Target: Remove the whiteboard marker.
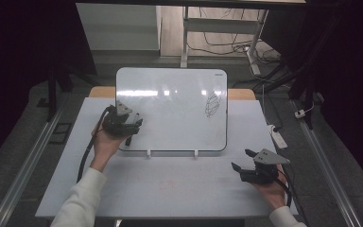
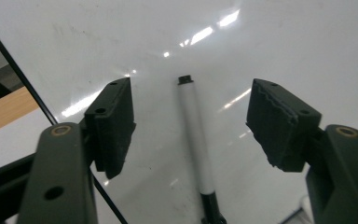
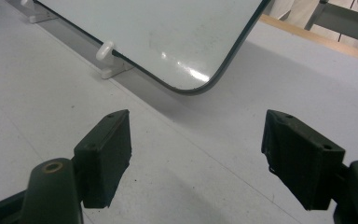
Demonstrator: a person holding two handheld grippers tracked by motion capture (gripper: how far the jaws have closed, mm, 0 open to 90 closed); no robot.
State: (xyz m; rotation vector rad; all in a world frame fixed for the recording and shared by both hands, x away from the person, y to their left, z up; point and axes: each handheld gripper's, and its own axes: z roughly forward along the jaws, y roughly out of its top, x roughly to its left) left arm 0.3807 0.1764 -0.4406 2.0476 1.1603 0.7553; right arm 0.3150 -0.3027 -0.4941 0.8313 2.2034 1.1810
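Left claw (image 1: pixel 131 124) stands at the left middle of the high view, over the whiteboard (image 1: pixel 170 99), jaws apart with the marker (image 2: pixel 196 135) lying between them, untouched. Right claw (image 1: pixel 244 161), lower right over the tabletop (image 1: pixel 170 184), is wide open and empty.
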